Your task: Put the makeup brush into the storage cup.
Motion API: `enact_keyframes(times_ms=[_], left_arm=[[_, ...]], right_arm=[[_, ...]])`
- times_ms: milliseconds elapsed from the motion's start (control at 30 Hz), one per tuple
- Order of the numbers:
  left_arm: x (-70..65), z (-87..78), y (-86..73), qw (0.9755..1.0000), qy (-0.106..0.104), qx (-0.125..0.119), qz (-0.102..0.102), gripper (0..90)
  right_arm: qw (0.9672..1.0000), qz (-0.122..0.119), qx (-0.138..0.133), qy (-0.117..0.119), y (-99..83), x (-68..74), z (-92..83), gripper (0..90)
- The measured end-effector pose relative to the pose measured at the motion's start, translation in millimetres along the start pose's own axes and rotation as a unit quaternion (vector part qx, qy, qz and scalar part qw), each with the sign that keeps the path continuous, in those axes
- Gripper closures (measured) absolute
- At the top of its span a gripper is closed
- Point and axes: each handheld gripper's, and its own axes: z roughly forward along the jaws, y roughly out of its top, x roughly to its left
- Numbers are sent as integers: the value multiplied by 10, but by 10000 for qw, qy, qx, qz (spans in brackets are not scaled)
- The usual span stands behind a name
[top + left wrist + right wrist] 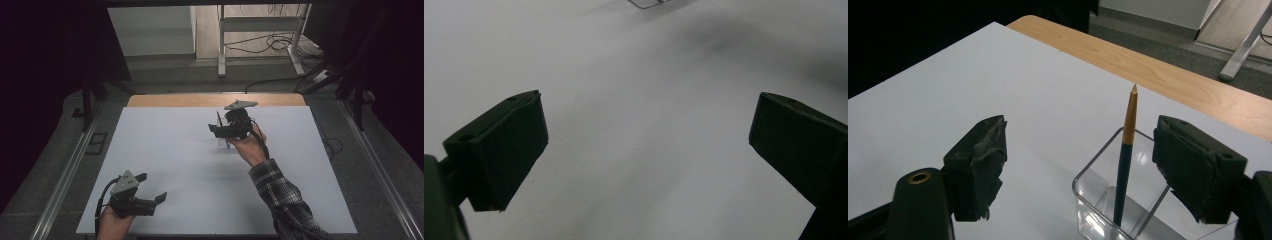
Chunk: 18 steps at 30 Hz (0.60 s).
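The white desk (pixel 165 150) lies under dim light, a wooden strip along its far edge. Toward that far edge a pencil (pixel 1126 150) stands tip up, leaning in a clear square holder (pixel 1098 200). My right hand-held gripper (pixel 1080 170) hangs just over it, jaws apart, the pencil between them but untouched. My left hand-held gripper (pixel 150 187) rests near the front edge, wide open and holding nothing.

pencil (pixel 1124 160): dark blue shaft, tan tip
holder (pixel 1098 190): clear
my jaws: black
my sleeve (pixel 285 200): dark plaid, white lines
table sheet (pixel 175 150): white
table edge (pixel 170 100): light wood
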Motion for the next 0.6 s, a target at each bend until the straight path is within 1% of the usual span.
enact_keyframes(times_ms=[167,267,367,600], left_arm=[[-1,1,0,10000,-4,-8,-8,26],[-1,0,0,10000,-5,-12,-12,26],[-1,-1,0,10000,-2,-14,-15,26],[0,0,0,10000,-2,-12,-15,26]], right_arm=[[10000,-51,37,22,-11,24,-23,202],[10000,-38,51,33,-19,31,-28,197],[9999,-72,97,46,-49,36,-34,186],[9999,-69,139,76,-114,33,-60,170]])
